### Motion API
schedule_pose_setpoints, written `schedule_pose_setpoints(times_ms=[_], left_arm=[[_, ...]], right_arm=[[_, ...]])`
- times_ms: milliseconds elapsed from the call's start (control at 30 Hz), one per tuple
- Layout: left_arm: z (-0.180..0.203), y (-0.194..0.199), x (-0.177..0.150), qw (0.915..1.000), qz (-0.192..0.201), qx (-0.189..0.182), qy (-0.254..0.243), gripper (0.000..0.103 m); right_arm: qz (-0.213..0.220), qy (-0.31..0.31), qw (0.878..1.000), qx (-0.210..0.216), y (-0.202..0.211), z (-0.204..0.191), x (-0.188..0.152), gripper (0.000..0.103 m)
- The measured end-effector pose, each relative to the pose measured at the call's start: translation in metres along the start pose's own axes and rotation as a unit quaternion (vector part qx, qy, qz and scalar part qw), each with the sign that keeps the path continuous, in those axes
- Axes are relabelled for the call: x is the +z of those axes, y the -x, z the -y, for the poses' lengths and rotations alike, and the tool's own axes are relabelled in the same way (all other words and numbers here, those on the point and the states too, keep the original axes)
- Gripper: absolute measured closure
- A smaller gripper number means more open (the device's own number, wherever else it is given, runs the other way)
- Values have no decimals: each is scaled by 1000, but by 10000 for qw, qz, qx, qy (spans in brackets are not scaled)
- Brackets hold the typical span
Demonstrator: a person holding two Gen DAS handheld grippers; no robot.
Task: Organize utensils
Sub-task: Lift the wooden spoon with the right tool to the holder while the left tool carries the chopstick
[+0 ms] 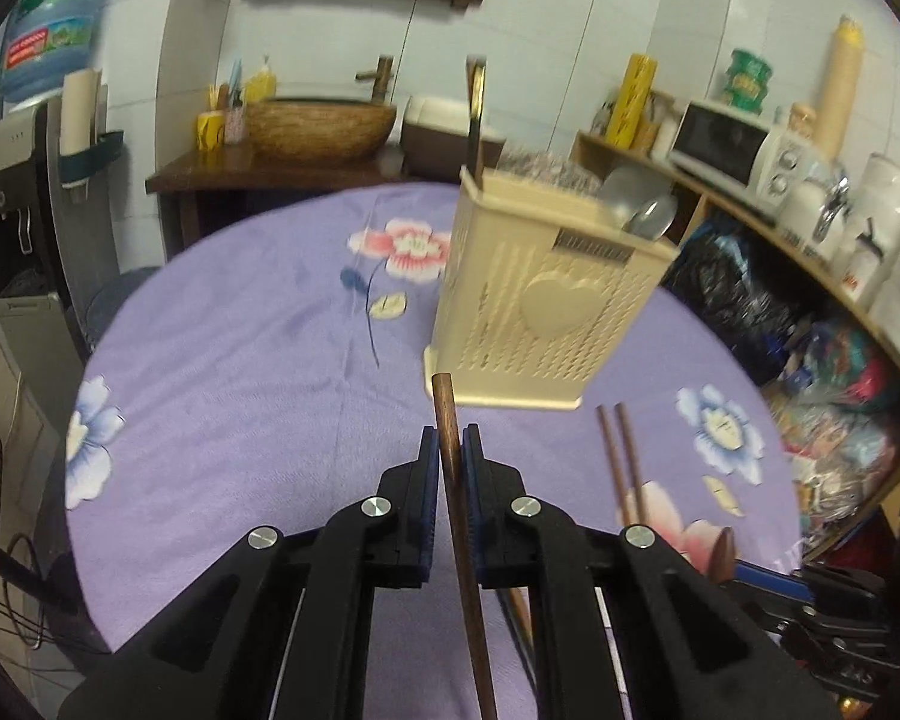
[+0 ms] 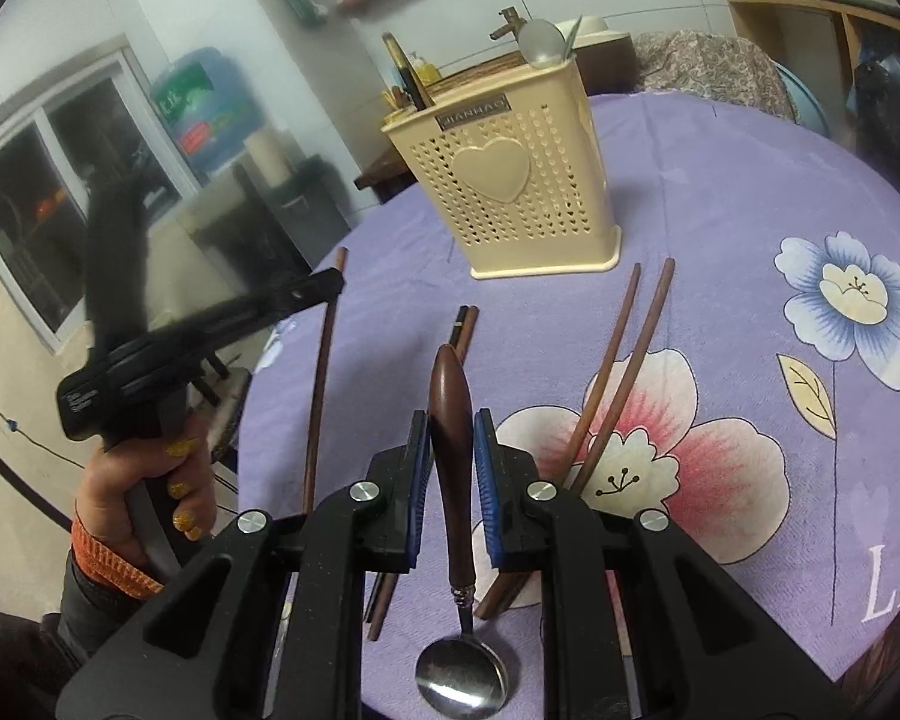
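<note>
A round table (image 2: 720,192) with a purple flowered cloth stands in a kitchen. On it is a cream utensil holder (image 2: 513,189) with a spoon and a dark handle already inside. The left gripper (image 1: 450,456) is pressed together on one brown chopstick (image 1: 450,450), lifted off the cloth. The right gripper (image 2: 452,450) pinches the wooden handle of a spoon (image 2: 450,438), its bowl toward the camera. Two loose chopsticks (image 2: 624,360) lie on the cloth just beside it.

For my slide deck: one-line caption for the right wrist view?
Right gripper clamps a wooden-handled spoon facing the cream utensil holder.
</note>
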State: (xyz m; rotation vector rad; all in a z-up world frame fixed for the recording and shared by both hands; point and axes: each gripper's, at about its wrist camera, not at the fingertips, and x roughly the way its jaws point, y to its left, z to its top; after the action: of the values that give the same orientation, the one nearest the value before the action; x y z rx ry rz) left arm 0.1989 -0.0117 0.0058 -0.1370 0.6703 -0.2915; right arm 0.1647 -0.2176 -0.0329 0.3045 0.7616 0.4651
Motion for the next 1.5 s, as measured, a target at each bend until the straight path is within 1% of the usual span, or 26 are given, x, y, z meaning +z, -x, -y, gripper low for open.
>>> schedule_pose_setpoints(times_ms=[133,267,500,667,933,1200,1433,1500], left_arm=[[1,32,7,9992,355,-179,-49,95],[3,53,11,9977,627,-239,-89,95],[2,75,15,9951,948,-221,-142,95],[-1,80,22,9936,1106,-159,-155,95],[-3,80,34,9921,1244,-81,-169,95],[3,80,53,9906,1329,-78,-315,95],[4,75,68,9912,1271,-201,-321,95],[4,75,77,9908,1294,-227,-311,95]], right_arm=[[178,126,9998,23,17,-7,0,87],[308,306,9991,-27,30,-16,1,87],[445,609,9971,-98,36,-30,3,87],[523,844,9948,-210,35,-40,10,87],[694,1148,9901,-401,33,-49,27,88],[720,1246,9883,-497,32,-49,47,88],[702,1243,9884,-524,33,-45,60,88],[730,1238,9884,-497,34,-45,67,88]])
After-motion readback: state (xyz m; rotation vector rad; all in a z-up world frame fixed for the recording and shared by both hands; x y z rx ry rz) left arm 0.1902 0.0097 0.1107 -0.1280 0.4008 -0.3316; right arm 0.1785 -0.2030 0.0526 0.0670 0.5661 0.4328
